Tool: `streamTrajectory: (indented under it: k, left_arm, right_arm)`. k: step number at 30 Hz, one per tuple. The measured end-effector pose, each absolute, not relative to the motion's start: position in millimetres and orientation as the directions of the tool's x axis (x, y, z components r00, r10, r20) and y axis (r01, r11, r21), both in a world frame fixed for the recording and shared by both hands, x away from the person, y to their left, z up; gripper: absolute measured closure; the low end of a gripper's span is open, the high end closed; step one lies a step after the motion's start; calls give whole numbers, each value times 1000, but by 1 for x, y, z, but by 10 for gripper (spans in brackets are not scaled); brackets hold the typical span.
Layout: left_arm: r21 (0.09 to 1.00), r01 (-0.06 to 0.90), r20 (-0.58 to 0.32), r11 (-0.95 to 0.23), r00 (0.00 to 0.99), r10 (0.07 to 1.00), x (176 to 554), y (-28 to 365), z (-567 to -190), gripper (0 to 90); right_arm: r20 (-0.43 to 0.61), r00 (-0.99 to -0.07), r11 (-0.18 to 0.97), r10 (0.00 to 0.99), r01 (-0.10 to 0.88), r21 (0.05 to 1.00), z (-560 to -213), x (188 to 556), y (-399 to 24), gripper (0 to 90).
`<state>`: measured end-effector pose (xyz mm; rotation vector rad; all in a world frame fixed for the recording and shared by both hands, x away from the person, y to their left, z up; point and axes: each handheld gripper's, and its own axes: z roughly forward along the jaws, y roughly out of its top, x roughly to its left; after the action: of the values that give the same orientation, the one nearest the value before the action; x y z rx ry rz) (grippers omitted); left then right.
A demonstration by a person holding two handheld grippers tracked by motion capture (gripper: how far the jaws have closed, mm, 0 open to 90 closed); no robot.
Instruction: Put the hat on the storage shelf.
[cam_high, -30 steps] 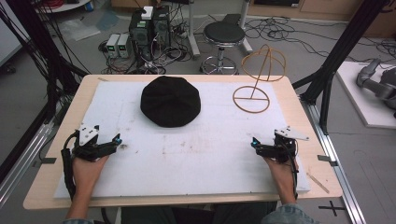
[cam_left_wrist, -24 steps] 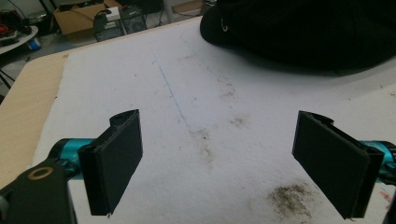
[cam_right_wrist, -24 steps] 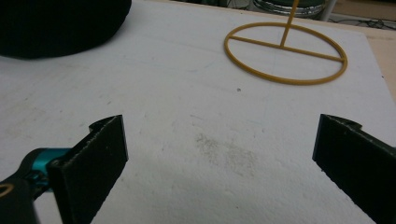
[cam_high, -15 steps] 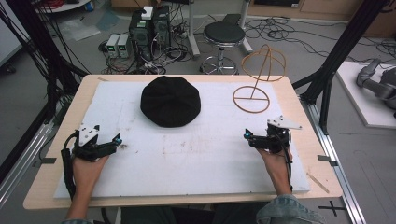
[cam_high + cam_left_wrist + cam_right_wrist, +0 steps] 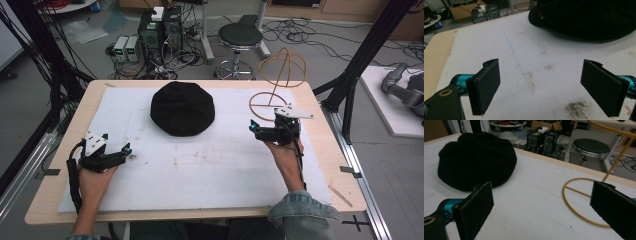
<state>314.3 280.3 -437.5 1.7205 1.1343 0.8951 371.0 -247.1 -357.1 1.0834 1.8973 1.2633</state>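
Note:
A round black hat point(image 5: 182, 108) lies flat on the white mat point(image 5: 200, 170) at the back centre. Right of it stands a yellow wire hat stand point(image 5: 281, 70), its ring base resting on the mat. My right gripper point(image 5: 253, 128) is open just in front of that ring and points left toward the hat. In the right gripper view the hat point(image 5: 476, 160) lies ahead on the left and the wire stand point(image 5: 577, 202) on the right, with nothing between the wide-apart jaws. My left gripper point(image 5: 127, 149) is open over the mat at the front left, and the hat point(image 5: 586, 17) lies well beyond it.
The mat covers most of a wooden table point(image 5: 45, 200). Dirty smudges point(image 5: 576, 110) mark the mat near the left gripper. Behind the table are a black stool point(image 5: 240, 37), computer boxes point(image 5: 160, 27) and loose cables on the floor. Black frame posts point(image 5: 360, 65) stand at the sides.
My right gripper has moved forward and a little left, from the front right of the mat up to the stand's ring base. The left gripper has stayed put.

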Motion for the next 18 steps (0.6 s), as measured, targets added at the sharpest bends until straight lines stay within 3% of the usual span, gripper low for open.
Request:
streamTrajectory:
  k: [18]
  left_arm:
    - [926,316,95,-207,334,938,315,280,-438,164]
  right_arm:
    - [-20,-570,183,821,231,956,-324,408,-183,46]
